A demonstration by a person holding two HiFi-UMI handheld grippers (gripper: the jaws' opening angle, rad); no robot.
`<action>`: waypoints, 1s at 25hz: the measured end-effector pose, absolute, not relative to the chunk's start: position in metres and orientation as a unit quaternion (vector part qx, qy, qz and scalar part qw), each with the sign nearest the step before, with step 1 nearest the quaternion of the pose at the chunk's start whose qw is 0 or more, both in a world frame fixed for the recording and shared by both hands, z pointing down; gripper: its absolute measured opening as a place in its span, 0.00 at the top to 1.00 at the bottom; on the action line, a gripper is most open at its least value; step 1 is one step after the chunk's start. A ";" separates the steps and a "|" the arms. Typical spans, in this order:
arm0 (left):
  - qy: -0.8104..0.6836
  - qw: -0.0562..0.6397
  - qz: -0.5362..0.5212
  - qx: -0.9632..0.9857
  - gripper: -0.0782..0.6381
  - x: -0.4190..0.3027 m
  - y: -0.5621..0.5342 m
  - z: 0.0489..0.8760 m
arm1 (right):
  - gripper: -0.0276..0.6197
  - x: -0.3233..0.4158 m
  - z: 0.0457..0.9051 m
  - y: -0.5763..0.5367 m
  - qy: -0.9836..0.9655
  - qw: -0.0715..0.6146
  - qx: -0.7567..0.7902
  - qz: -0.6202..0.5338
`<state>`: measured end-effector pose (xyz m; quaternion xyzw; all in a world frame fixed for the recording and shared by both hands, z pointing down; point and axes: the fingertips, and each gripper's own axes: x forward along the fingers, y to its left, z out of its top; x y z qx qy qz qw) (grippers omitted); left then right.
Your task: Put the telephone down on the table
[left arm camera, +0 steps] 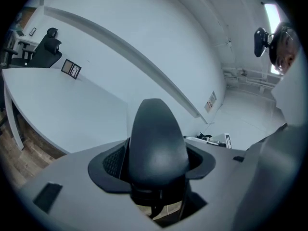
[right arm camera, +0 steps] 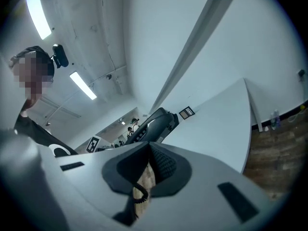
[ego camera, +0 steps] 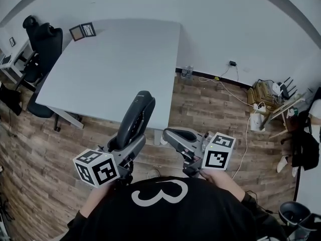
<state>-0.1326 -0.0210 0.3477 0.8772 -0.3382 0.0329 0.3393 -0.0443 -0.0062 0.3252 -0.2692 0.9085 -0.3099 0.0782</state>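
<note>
The left gripper [ego camera: 128, 143] is clamped on the lower end of a black telephone [ego camera: 138, 117]. In the left gripper view the receiver fills the space between the two dark pads, which press on it from either side. The telephone stands nearly upright from the jaws and leans a little away from the person, with its rounded top end up in the air. It is not on the table [ego camera: 110, 64]. In the head view its upper part overlaps the table's near edge, and the gripper below it is over the wooden floor [ego camera: 210, 109]. The right gripper [ego camera: 170, 133] is just beside the left one, at about the same height and pointing toward the table, with its jaws pressed together. In the right gripper view the pads meet along their upper part. A bit of coiled cord [right arm camera: 138, 195] shows in the gap under them, though I cannot tell whether it is pinched there. The white table top is bare apart from a small picture frame [ego camera: 83, 31] near its far corner. A black office chair [ego camera: 45, 44] stands at that end of the table.
</note>
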 end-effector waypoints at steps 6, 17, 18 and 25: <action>-0.342 0.329 0.038 0.880 0.49 -0.144 -0.055 0.351 | 0.94 -0.056 0.331 -0.032 0.906 0.069 -0.277 -0.313; -0.364 0.335 0.062 0.867 0.49 -0.126 -0.106 0.366 | 0.94 -0.030 0.345 -0.084 0.897 0.080 -0.266 -0.345; -0.367 0.338 0.063 0.864 0.49 -0.123 -0.111 0.367 | 0.94 -0.027 0.345 -0.092 0.897 0.081 -0.262 -0.348; -0.389 0.352 0.072 0.848 0.49 -0.104 -0.158 0.376 | 0.94 -0.011 0.347 -0.153 0.900 0.065 -0.239 -0.360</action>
